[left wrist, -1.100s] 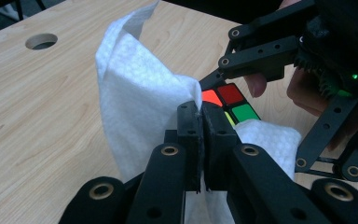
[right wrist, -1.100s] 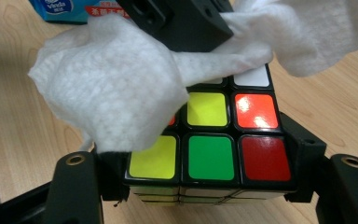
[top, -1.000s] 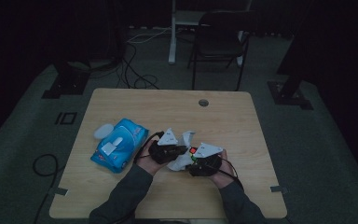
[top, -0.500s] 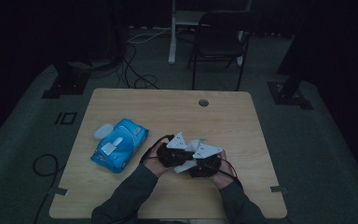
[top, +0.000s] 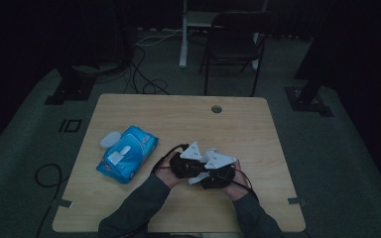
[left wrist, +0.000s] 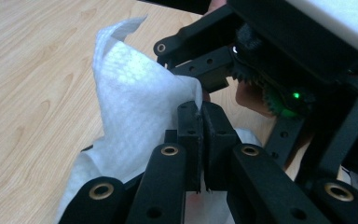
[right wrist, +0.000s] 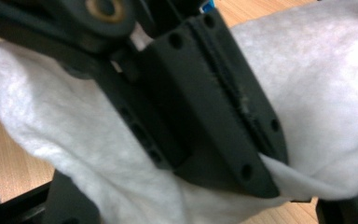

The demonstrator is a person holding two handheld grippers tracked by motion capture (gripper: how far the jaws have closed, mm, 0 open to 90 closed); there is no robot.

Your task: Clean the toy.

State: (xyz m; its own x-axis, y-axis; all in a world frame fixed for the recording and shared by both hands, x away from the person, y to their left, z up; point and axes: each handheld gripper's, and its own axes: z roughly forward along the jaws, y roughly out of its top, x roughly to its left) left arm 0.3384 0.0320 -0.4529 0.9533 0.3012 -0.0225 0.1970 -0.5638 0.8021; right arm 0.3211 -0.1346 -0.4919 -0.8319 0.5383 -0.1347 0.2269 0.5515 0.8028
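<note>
A white wipe (left wrist: 135, 102) hangs between my two grippers at the table's front centre. My left gripper (left wrist: 199, 116) is shut on the wipe's upper edge, its jaws pressed flat together. In the right gripper view those same shut jaws, the left gripper (right wrist: 265, 163), cross the frame with the wipe (right wrist: 331, 84) pinched at their tip. My right gripper (right wrist: 200, 205) stands open around them, its own black parts wide apart at the bottom corners. From above, the left gripper (top: 197, 169) and right gripper (top: 207, 176) are pressed close together, the wipe (top: 194, 180) peeking out below.
A blue packet of wipes (top: 127, 153) with a white flap lies on the wooden table (top: 178, 114) to the left of my hands. A round cable hole (top: 217, 108) sits near the far edge. A dark chair (top: 238, 39) stands beyond the table.
The two grippers, a little apart a second ago with the wipe spread between them, have come together at the table's front centre.
</note>
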